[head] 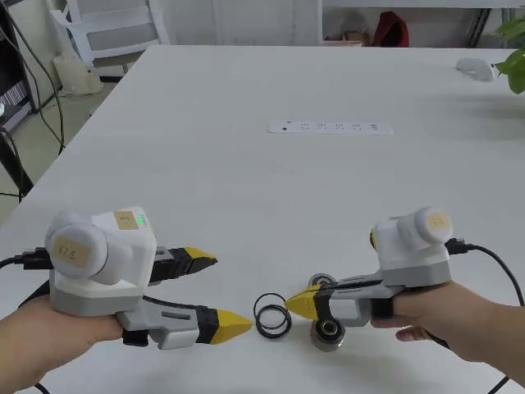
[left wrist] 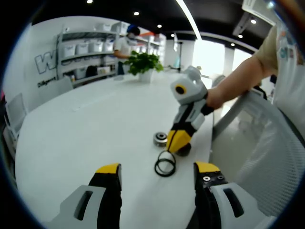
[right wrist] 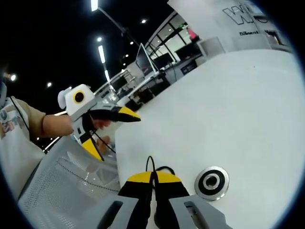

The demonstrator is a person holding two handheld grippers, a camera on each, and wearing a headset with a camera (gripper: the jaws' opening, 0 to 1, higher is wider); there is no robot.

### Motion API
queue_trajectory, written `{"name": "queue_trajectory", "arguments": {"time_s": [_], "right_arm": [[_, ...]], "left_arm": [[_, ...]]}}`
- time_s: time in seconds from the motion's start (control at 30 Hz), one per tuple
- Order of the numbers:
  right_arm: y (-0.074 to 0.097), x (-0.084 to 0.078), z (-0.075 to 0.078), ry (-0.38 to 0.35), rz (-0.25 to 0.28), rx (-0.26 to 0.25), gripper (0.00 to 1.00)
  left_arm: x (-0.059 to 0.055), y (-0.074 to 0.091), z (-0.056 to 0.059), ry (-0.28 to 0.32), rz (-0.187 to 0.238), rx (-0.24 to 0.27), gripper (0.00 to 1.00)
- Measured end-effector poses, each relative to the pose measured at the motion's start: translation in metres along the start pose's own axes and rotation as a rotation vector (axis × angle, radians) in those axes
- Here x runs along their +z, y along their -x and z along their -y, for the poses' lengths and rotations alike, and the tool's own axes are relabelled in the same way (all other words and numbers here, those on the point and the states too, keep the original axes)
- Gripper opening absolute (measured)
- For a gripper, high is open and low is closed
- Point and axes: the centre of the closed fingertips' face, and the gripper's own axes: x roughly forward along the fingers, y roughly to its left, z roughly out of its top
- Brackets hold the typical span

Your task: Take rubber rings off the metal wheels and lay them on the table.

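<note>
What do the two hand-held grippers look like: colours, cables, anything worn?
The left hand-held gripper and right hand-held gripper match: grey bodies, black jaws with yellow wedge tips, a black cable trailing from each. The person wears a beige short sleeve.

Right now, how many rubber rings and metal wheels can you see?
rubber rings: 2
metal wheels: 2
Total: 4

The head view looks down from above; the low, close gripper views face each other across two black rubber rings (head: 271, 316).
</note>
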Motion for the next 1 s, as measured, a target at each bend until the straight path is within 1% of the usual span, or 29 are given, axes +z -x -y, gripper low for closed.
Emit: {"name": "queue_trajectory", "arguments": {"time_s": [0.17, 0.23, 0.43, 0.87, 1.0], "right_arm": [[-0.002, -0.004, 0.003, -0.007, -0.016, -0.006, 0.0], [-0.003, -0.006, 0.003, -0.009, -0.022, -0.007, 0.0], [-0.004, -0.009, 0.004, -0.014, -0.035, -0.015, 0.0], [-0.006, -0.012, 0.008, -0.012, -0.049, -0.035, 0.0], [-0.006, -0.012, 0.011, -0.013, -0.043, -0.047, 0.0]], "left_arm": [[-0.003, -0.001, 0.0, -0.004, -0.007, -0.002, 0.62], [-0.003, -0.001, 0.0, 0.004, -0.006, -0.002, 0.62], [-0.006, -0.001, -0.003, 0.001, -0.013, 0.0, 0.62], [-0.01, -0.001, -0.002, 0.008, -0.02, -0.004, 0.62], [-0.01, -0.002, -0.002, 0.009, -0.02, -0.003, 0.62]]}}
